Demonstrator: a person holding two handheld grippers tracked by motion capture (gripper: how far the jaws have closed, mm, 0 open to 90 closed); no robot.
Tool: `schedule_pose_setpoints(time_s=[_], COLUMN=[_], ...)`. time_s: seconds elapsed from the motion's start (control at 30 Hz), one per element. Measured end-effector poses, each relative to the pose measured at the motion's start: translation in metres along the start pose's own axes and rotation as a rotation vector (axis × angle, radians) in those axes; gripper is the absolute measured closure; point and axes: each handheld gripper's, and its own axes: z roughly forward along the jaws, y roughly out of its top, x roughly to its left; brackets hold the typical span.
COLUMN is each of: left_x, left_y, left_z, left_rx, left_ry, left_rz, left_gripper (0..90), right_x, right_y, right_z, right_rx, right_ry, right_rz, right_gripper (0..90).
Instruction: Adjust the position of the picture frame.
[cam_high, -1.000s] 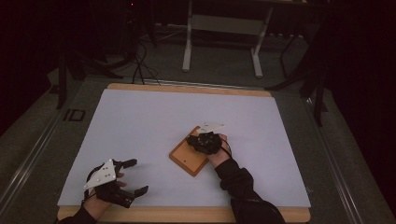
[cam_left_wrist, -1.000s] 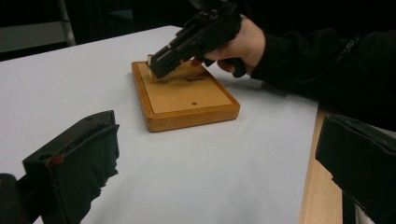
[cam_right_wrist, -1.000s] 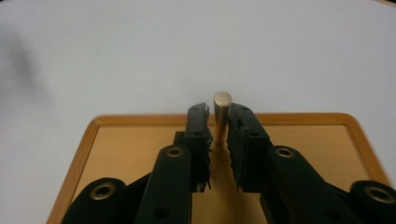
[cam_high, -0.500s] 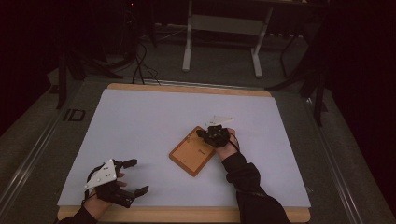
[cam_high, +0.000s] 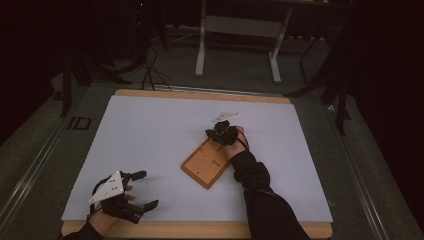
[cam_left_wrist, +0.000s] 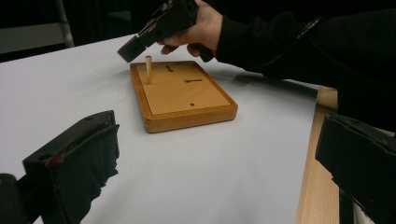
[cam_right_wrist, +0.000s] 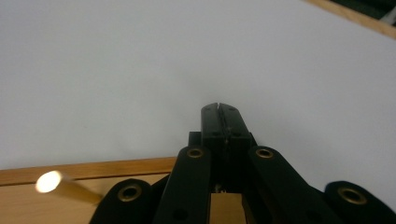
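Observation:
A flat wooden board lies on the white mat, a little right of the middle. Seen from the left gripper view, a thin wooden peg stands upright near the far left corner of the board, which has small holes and slots in its top. My right gripper hovers at the board's far end, jaws shut with nothing between them. The peg's top shows to its lower left, apart from it. My left gripper rests open near the mat's front left, well short of the board.
The white mat covers most of the wooden table, whose bare front edge runs along the bottom. Beyond the table are dark floor, cables and a metal stand.
My right gripper has moved from over the board toward its far end, away from the standing peg. The left gripper has stayed put.

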Motion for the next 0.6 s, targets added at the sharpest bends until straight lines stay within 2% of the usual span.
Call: schedule_pose_setpoints(time_s=[0.17,0.6], left_x=[0.0,-0.001], left_y=[0.0,0.0], left_z=[-0.001,0.0], left_rx=[-0.005,0.001], left_ry=[0.0,0.002], left_rz=[-0.004,-0.004], left_gripper=[0.0,0.0], right_x=[-0.003,-0.005], right_y=[0.001,0.002], right_z=[0.01,0.014], right_rx=[0.03,0.079], right_ry=[-0.028,-0.037], right_rz=[-0.002,-0.013], right_gripper=[90.0,90.0])
